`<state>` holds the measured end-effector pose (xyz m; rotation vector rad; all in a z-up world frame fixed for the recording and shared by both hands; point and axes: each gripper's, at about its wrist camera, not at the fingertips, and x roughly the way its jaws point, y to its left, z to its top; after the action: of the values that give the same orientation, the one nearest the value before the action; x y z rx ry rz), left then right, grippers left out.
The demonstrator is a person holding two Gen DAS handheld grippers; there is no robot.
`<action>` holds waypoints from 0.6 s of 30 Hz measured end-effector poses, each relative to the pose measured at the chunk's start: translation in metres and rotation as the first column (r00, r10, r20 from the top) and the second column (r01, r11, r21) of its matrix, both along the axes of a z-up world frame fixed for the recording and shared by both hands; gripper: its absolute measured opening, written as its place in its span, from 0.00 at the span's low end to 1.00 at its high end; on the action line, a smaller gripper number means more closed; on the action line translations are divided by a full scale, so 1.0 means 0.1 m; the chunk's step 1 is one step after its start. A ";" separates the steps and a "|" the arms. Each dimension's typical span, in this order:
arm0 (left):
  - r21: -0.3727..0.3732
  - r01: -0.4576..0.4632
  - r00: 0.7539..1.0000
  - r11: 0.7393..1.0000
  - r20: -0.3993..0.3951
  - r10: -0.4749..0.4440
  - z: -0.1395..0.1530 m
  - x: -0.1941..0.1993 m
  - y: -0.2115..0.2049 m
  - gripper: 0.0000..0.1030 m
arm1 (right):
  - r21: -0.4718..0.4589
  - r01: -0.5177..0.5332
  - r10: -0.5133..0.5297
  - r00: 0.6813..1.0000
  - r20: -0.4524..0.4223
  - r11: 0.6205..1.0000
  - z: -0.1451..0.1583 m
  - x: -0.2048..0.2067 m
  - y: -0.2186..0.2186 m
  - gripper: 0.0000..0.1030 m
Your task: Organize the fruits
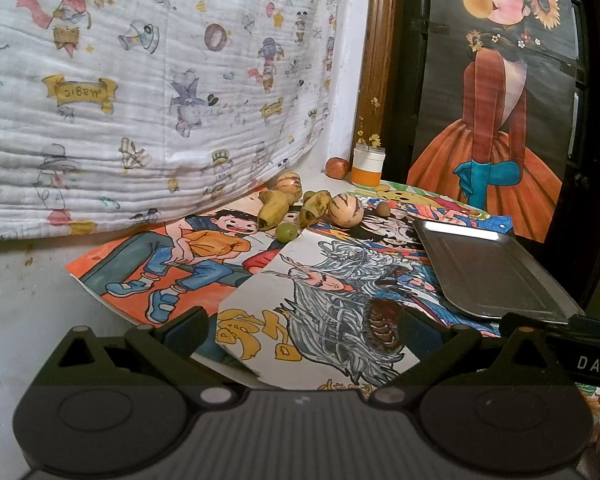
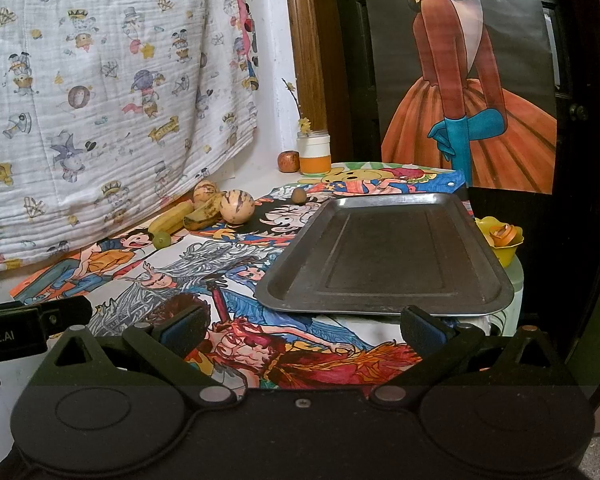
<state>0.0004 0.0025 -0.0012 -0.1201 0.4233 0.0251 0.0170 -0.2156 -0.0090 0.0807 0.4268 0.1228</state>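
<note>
Fruits [image 1: 296,204]: heaped on the bench, well beyond the tray's far-left corner.
Tray [image 2: 384,252]: bare; nothing sorted yet.
Left tongs [image 1: 300,332]: wide open, empty.
Right tongs [image 2: 302,330]: wide open, empty, just before the tray's near edge.

Fruit packed at frame centre, open lanes below and right.
Drawings between left gripper [image 1: 300,332] and fruit cluster [image 1: 296,206] lie flat, nothing standing. Hanging blanket [image 1: 140,100] crowds cluster from upper left; jar [image 1: 367,166] and apple [image 1: 337,168] block behind. Tray [image 2: 384,256], centre right, is bare.
</note>
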 end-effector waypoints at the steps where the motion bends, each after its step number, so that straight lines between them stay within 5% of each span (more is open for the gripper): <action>1: 0.000 0.000 1.000 1.000 0.000 0.000 0.00 0.00 0.00 1.00 | 0.000 0.000 0.000 1.000 0.000 1.000 0.00 0.00 0.00 1.00; 18: -0.001 -0.001 1.000 1.000 -0.001 0.001 0.00 0.00 0.00 1.00 | 0.000 0.000 0.000 1.000 -0.004 1.000 -0.01 0.01 0.00 1.00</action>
<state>0.0004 0.0024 -0.0012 -0.1212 0.4242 0.0259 0.0179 -0.2158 -0.0102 0.0807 0.4303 0.1231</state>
